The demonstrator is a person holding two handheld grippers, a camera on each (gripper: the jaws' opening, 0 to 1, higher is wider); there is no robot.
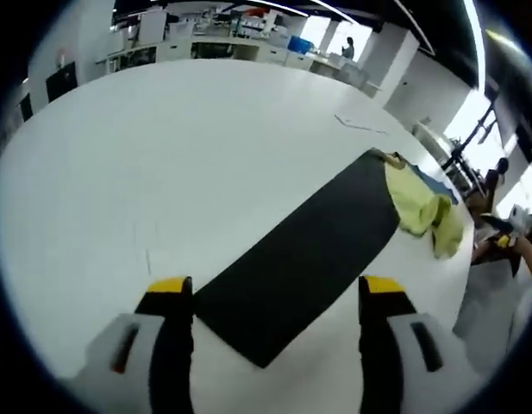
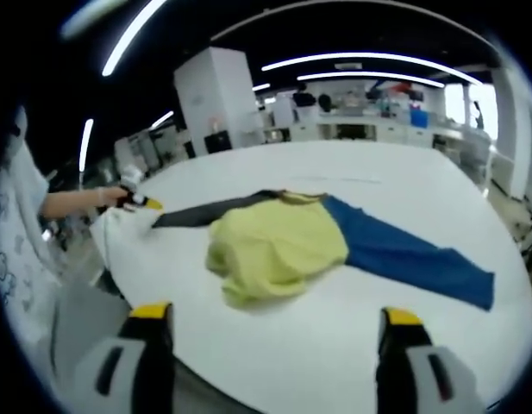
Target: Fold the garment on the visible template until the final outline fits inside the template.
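Note:
A long black template [image 1: 304, 254] lies flat on the white table [image 1: 162, 155]. On its far end sits a crumpled yellow garment [image 1: 416, 205], with a blue cloth [image 1: 434, 183] behind it. My left gripper [image 1: 274, 291] hovers open over the template's near end, holding nothing. In the right gripper view the yellow garment [image 2: 274, 246] is bunched in the middle. The blue cloth [image 2: 412, 254] stretches flat to its right. A strip of the template [image 2: 201, 213] shows to its left. My right gripper [image 2: 274, 315] is open at the table's near edge, short of the garment.
A hand [image 2: 76, 203] holds the left gripper [image 2: 138, 201] at the template's far tip in the right gripper view. The right gripper [image 1: 500, 222] and an arm show at the left gripper view's right edge. Benches and shelves [image 1: 231, 39] stand beyond the table.

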